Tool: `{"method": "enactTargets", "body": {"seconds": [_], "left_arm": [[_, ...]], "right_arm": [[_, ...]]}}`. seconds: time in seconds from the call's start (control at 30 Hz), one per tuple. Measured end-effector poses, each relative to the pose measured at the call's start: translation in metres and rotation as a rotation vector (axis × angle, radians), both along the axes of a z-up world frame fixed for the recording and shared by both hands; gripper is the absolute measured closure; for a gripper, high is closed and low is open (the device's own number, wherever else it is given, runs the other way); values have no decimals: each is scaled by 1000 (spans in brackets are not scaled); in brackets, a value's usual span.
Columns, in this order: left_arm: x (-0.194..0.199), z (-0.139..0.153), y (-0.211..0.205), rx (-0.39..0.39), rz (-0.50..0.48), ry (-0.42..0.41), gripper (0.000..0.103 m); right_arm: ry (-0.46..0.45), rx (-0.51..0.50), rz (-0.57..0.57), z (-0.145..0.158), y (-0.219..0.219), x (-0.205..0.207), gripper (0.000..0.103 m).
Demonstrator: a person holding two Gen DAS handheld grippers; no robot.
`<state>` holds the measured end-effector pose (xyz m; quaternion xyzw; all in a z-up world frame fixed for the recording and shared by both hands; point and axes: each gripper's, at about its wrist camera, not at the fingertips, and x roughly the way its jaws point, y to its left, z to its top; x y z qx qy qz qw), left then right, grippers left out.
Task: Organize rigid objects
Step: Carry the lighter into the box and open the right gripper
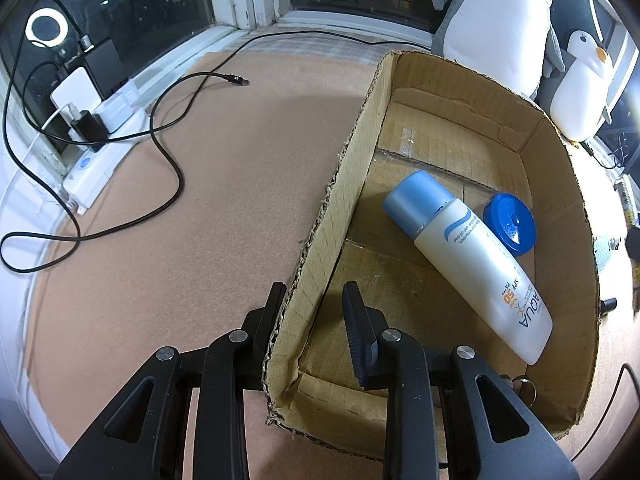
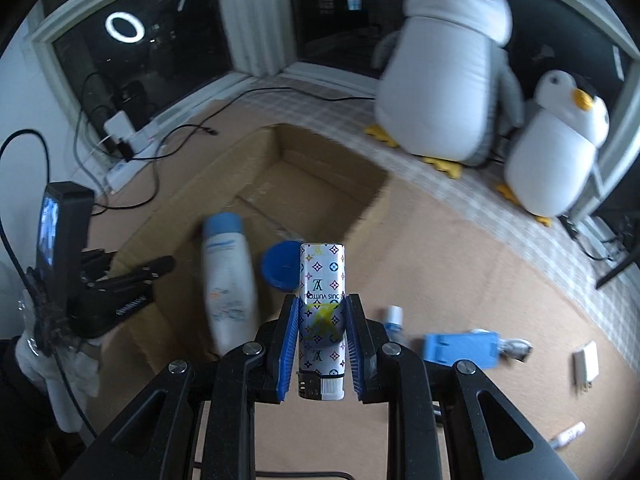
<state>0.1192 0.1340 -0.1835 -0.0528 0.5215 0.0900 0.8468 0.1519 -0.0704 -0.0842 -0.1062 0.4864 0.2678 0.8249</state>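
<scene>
While right gripper (image 2: 322, 340) pinches patterned white lighter (image 2: 322, 280) | left gripper (image 1: 316, 320) clamps box wall (image 1: 320, 240)

Left tool (image 1: 314, 300) clamped, right tool (image 2: 322, 320) gripping.

The left tool (image 1: 316, 308) grips the near left wall of an open cardboard box (image 1: 576, 264), one finger outside on the brown counter (image 1: 224, 184) and the blue-padded finger (image 1: 356, 320) inside, its jaws pressed on the cardboard. In the box a white sunscreen bottle (image 1: 476, 268) with a pale blue cap lies slanted, cap toward the far side, and a round blue lid (image 1: 510, 224) lies just beside its upper part. A black cable (image 1: 168, 160) loops across the counter on the left, toward a white power strip (image 1: 100, 160) with plugged chargers along the window sill. Two plush penguins (image 1: 500, 20) stand behind the box, at the dark window.
</scene>
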Motion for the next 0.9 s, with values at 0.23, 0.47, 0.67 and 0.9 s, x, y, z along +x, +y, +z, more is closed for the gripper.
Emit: {"method": "enactTargets", "body": {"seconds": [0.23,0.47,0.67,0.9], "left_arm": [[1,0,0,0,0,0,76],[0,0,0,-1,0,-1,76],[0,0,0,-1,0,-1,76],[2,0,-2,1,2,-2,76]], "right_arm": [[18,1,61,-8,38,-2,82],[42,12,75,-16,55,2,82],[54,22,70,-19,65,5,82],[14,24,61,-14,66,2,43]]}}
